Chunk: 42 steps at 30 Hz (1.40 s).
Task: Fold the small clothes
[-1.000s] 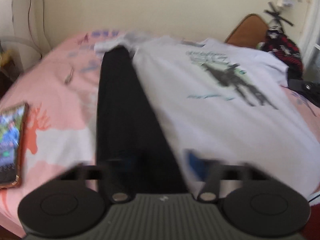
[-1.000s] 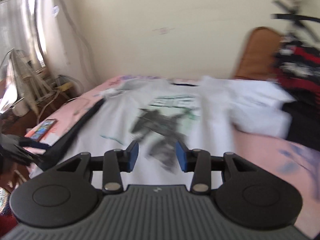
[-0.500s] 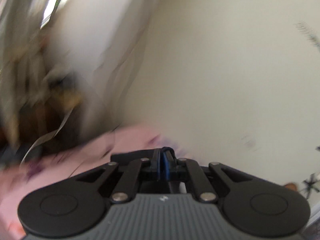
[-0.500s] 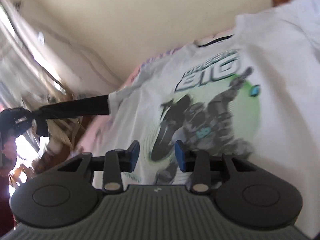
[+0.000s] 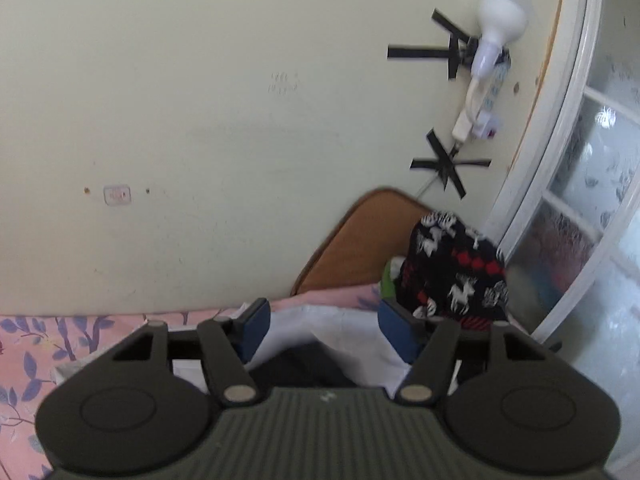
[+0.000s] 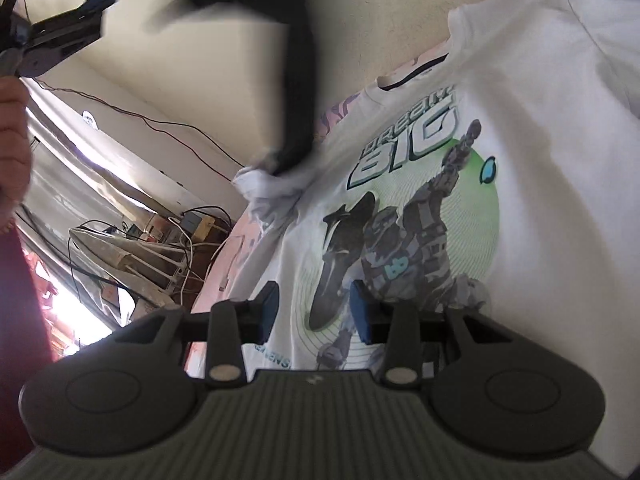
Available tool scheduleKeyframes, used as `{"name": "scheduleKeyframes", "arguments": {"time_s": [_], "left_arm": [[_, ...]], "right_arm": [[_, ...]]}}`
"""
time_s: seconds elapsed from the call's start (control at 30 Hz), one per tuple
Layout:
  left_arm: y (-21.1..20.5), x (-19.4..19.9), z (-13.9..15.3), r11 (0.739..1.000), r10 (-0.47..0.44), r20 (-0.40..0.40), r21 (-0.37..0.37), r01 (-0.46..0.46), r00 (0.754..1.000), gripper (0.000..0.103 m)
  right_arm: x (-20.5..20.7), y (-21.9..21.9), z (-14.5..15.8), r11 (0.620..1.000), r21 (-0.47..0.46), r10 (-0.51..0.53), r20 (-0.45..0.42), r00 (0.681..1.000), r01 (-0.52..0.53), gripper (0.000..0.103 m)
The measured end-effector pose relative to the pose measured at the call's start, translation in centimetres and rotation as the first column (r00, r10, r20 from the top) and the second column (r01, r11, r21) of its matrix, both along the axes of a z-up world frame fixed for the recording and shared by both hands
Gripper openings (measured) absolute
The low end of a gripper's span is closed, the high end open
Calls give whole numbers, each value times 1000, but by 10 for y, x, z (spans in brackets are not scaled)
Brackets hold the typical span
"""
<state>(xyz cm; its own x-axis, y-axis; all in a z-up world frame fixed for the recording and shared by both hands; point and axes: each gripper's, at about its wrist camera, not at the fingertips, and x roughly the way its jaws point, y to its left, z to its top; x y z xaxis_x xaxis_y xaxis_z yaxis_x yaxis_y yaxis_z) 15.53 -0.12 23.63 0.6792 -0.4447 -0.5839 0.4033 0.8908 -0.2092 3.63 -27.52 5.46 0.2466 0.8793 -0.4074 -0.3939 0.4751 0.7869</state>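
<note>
Both grippers held wide open, nothing gripped: right gripper (image 6: pixel 314 312) above white T-shirt (image 6: pixel 540 168); left gripper (image 5: pixel 324 330) over its edge.

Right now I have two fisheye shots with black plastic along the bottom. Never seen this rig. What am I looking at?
There is no robot here. A person holds a two-finger gripper in each hand, and each has a camera looking along its fingers. The black plastic is the gripper's own body. One picture is from the left gripper, open, facing a wall above a pink floral sheet. The other is from the right gripper, also open, over a white T-shirt with a printed figure, spread on the bed. The shirt's black sleeve arcs blurred in the air. Neither gripper appears to hold anything.
</note>
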Motion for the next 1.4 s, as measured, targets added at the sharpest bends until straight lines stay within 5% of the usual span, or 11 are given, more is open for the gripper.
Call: {"name": "scheduleKeyframes", "arguments": {"time_s": [0.13,0.27,0.47,0.6,0.67,0.73,0.77,1.0,1.07,1.23,1.4], "left_arm": [[55,11,-18,988,153,6,17,-153,988,74],[127,16,-62,922,371,34,107,-373,928,92],[211,44,-163,859,484,-285,-28,-512,827,92],[215,54,-201,866,404,-383,-132,-483,830,76],[203,64,-212,893,380,-386,-86,-443,841,14],[202,64,-209,904,388,-338,-43,-426,857,12],[203,63,-205,903,403,-306,-22,-429,863,8],[197,75,-207,865,502,-237,105,-491,832,20],[199,65,-198,840,542,-204,143,-523,815,53],[216,19,-167,810,580,-123,-10,-586,805,54],[177,5,-156,874,464,-127,-96,-476,877,55]], "right_arm": [[3,4,-1,1000,-4,2,3,1000,-2,43],[-2,3,8,1000,-19,-10,53,999,11,44],[18,-45,55,967,-40,-241,195,951,253,46],[58,-58,59,857,-287,-338,313,888,428,60],[81,-56,47,813,-374,-343,311,886,446,59],[100,-49,39,824,-386,-313,301,901,415,45],[107,-43,37,818,-404,-296,316,901,410,6],[131,-25,23,688,-522,-272,459,846,505,8],[121,-28,33,701,-515,-269,450,851,494,16],[44,-120,67,806,-243,-444,356,822,540,24],[-46,-223,63,606,-198,-698,331,635,770,28]]}}
